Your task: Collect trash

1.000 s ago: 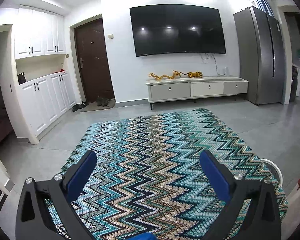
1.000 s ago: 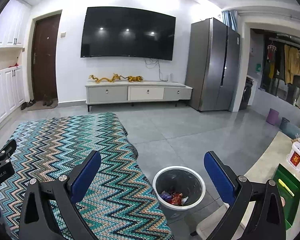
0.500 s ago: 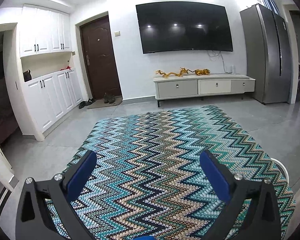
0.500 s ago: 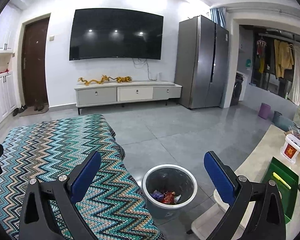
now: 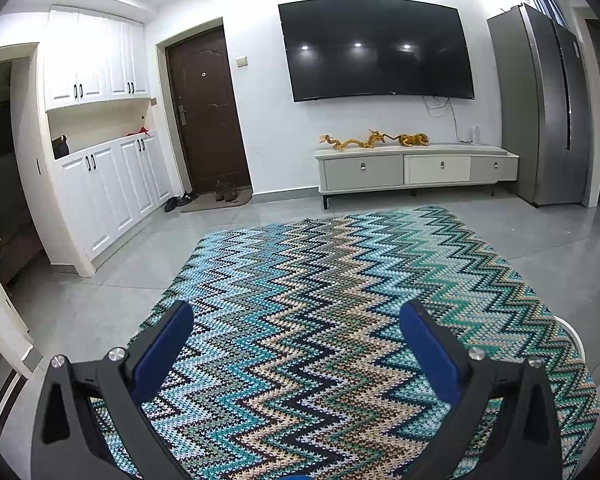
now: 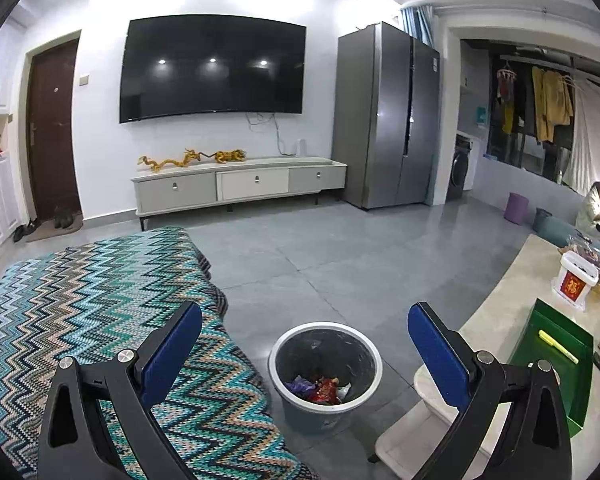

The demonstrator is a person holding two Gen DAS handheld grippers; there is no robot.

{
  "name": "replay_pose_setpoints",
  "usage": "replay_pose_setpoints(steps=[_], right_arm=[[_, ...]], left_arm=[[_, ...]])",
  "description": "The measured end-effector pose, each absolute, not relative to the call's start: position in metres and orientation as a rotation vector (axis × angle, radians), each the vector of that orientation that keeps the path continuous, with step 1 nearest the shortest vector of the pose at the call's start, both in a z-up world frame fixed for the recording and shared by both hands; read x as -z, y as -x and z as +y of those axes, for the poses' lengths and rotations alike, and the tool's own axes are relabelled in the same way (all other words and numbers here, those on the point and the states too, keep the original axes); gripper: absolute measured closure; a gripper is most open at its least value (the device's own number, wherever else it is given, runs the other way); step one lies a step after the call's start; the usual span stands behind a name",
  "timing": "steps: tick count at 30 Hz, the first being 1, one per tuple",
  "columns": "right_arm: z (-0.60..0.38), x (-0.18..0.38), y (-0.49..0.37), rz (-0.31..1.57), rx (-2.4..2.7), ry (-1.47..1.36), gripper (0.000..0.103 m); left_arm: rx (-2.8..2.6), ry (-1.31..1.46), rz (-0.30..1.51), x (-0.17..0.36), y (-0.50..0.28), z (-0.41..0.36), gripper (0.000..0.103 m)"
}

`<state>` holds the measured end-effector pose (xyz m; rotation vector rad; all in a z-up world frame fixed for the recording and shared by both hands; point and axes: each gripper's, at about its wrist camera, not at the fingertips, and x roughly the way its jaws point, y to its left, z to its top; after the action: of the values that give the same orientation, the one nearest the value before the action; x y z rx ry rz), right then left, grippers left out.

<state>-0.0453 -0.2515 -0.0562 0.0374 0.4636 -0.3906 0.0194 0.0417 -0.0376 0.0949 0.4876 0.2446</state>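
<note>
A grey waste bin [image 6: 325,364] with a white rim stands on the floor, with red and purple wrappers [image 6: 320,388] lying at its bottom. My right gripper [image 6: 305,334] hovers open above and just short of the bin, nothing between its blue pads. In the left wrist view my left gripper [image 5: 296,332] is open too, empty, over a zigzag-patterned blanket [image 5: 340,320]. The bin's white rim [image 5: 576,334] peeks out at the blanket's right edge.
A pale table [image 6: 512,304] at right carries a green tray [image 6: 556,356] with a yellow marker [image 6: 558,346] and a white tub [image 6: 576,282]. A person [image 6: 594,208] sits far right. TV cabinet [image 6: 240,186], fridge [image 6: 388,116] and door [image 5: 208,112] line the far wall.
Both views have swung: the left wrist camera turned left and tipped up slightly, the right wrist camera turned right, bringing the bin nearer the middle. Both grippers stay open.
</note>
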Motion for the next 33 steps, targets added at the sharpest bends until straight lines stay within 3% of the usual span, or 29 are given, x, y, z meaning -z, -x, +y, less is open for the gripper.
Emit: replay_pose_setpoints(steps=[33], right_arm=[[-0.266, 0.057, 0.050, 0.457, 0.417, -0.060, 0.002]], left_arm=[[-0.222, -0.087, 0.511, 0.043, -0.018, 0.037, 0.000]])
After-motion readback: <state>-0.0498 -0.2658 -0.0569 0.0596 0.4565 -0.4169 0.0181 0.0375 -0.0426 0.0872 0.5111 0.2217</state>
